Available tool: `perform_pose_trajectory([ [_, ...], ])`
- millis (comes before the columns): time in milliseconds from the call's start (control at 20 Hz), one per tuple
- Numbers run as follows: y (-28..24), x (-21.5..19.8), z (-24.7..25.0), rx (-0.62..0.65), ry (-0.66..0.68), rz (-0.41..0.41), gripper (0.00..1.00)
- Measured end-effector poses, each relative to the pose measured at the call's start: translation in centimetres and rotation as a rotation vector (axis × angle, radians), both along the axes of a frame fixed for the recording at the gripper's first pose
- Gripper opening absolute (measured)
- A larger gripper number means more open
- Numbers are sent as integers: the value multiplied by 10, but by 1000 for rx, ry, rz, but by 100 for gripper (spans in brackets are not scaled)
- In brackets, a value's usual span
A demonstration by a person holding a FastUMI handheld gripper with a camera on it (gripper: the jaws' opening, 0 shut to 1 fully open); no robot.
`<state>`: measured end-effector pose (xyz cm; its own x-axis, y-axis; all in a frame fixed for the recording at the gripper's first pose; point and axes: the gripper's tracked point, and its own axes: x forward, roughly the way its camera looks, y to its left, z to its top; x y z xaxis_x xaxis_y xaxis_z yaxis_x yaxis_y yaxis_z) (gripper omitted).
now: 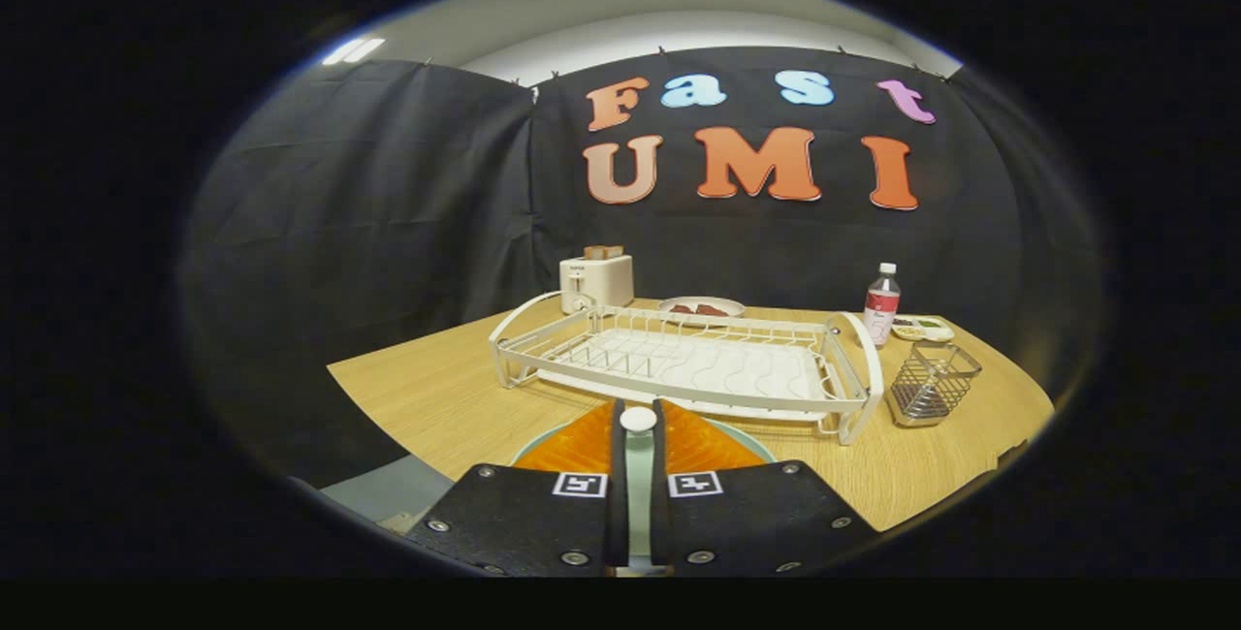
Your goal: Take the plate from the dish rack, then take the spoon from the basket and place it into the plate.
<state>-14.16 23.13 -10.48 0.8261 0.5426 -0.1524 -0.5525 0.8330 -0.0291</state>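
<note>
Pale wood is showing under everything here: the table (436, 397) is carrying an empty white dish rack (679, 363) and, just beside its far end, a wire basket (934, 380). The gripper (638, 446) is clamping a spoon (638, 420) by its handle, both fingers pressing on it, above the light plate (756, 446) lying right under them. The spoon is looking light, stiff and slick, so mid-handle seems the safest hold.

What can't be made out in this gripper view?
Gripper view:
Pale green plastic spoon: bowl end hidden by the jaws shut on it.
Teal-rimmed round plate: mostly covered by the jaws.
Small white dish beside the clear plastic bottle: contents too small.
</note>
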Motion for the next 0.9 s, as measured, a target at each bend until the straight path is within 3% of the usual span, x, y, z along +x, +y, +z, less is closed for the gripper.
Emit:
perform_pose_trajectory([
  [300,-1,3,-5,-1,24,14,14],
  [500,-9,9,-5,18,46,-4,25],
  [650,-20,12,1,39,51,-33,52],
  [900,-52,24,10,33,36,-93,81],
])
